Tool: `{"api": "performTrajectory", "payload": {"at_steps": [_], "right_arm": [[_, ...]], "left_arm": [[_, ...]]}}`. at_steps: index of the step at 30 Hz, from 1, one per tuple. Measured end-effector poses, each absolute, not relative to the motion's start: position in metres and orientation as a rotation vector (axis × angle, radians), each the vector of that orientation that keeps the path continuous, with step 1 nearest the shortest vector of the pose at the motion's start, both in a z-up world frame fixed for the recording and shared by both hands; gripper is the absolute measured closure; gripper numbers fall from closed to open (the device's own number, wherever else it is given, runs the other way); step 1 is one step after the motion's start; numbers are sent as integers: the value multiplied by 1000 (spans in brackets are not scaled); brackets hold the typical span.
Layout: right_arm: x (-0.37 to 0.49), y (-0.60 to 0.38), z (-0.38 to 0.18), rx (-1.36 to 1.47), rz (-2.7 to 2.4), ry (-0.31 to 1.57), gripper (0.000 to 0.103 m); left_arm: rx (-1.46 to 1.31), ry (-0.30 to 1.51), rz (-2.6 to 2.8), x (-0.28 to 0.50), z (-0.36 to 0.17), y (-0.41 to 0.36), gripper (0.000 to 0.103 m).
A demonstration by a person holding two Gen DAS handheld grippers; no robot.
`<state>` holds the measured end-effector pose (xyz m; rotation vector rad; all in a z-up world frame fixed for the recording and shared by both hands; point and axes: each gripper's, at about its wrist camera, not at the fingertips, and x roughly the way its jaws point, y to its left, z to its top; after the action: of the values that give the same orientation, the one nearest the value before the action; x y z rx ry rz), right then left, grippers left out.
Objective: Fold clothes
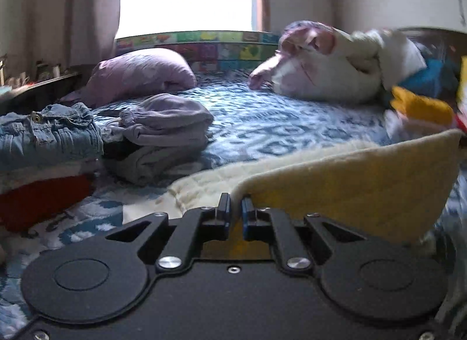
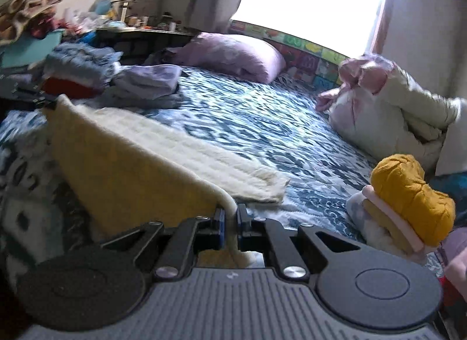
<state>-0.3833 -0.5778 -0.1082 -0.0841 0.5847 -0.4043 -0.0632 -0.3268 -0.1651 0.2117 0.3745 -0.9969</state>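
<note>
A yellow garment with a cream fleece lining [image 1: 350, 182] lies on the blue patterned bed, its near edge lifted. My left gripper [image 1: 235, 208] is shut on one corner of it. My right gripper [image 2: 230, 214] is shut on the other corner of the same garment [image 2: 131, 170], which stretches away to the left in the right wrist view. The cream lining [image 2: 204, 153] still rests flat on the bed.
Folded stacks sit at the left: denim on red [image 1: 49, 135] and lilac-grey clothes [image 1: 163, 123]. A lilac pillow [image 1: 140, 74] lies near the window. A white-pink heap [image 1: 327, 62] and a mustard bundle [image 2: 408, 199] lie at the right. The blue bedspread [image 1: 277, 123] shows in the middle.
</note>
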Motion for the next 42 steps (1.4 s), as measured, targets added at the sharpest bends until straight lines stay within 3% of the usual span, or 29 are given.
{"api": "performTrajectory", "payload": {"at_steps": [11, 20, 42], "right_arm": [[-305, -680, -116, 81, -471, 606, 95], [-243, -737, -127, 164, -452, 727, 95], [-177, -795, -161, 317, -489, 880, 95]], "left_arm": [[199, 358, -959, -18, -160, -383, 97], [196, 408, -940, 12, -175, -405, 97], [397, 413, -806, 23, -197, -461, 97]]}}
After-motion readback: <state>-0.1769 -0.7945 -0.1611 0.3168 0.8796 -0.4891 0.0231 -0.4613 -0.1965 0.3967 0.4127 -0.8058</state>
